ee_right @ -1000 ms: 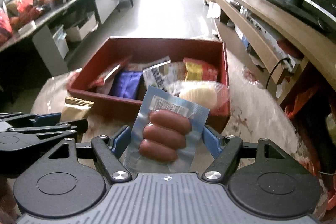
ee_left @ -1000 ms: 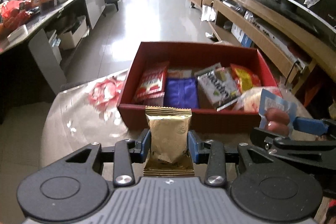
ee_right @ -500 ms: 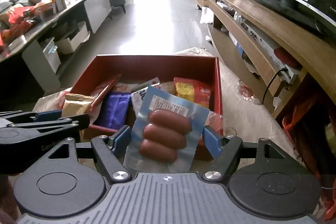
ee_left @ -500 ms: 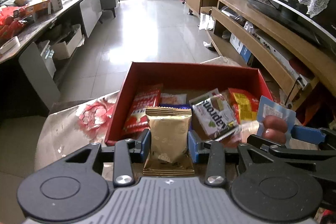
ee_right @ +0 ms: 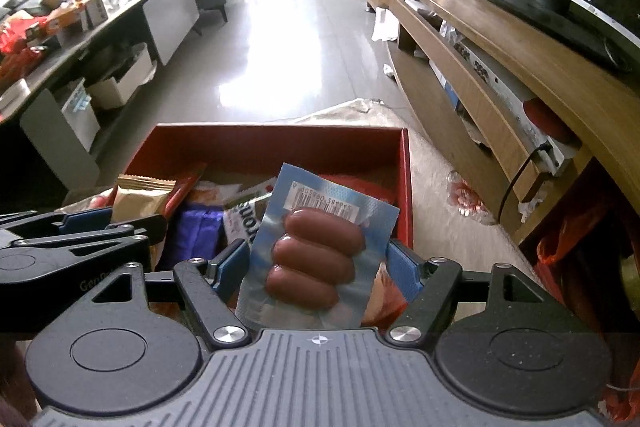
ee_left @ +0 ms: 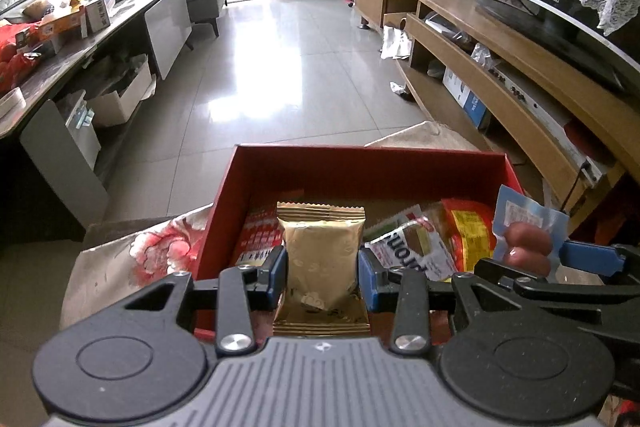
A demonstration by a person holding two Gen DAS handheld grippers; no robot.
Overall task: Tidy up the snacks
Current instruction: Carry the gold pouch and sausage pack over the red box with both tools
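My left gripper (ee_left: 322,269) is shut on a gold snack packet (ee_left: 322,251) and holds it over the near left part of the red box (ee_left: 360,163). My right gripper (ee_right: 318,267) is shut on a blue sausage pack (ee_right: 316,255) over the near right part of the red box (ee_right: 264,143). The box holds several snacks: a red-and-white packet (ee_left: 258,239), a purple packet (ee_right: 198,227), a white wafer packet (ee_left: 412,255) and a red-and-yellow packet (ee_left: 468,231). The gold packet (ee_right: 140,197) and the sausage pack (ee_left: 524,239) each show in the other wrist view.
The box stands on a low table with a floral cloth (ee_left: 132,263). A long wooden TV shelf (ee_left: 520,83) runs along the right. A dark cluttered counter (ee_left: 60,59) runs along the left. Tiled floor (ee_left: 288,67) lies beyond the box.
Both grippers have moved forward with their packets, from in front of the box's near wall to over its inside. The box looks nearer and lower in both views.
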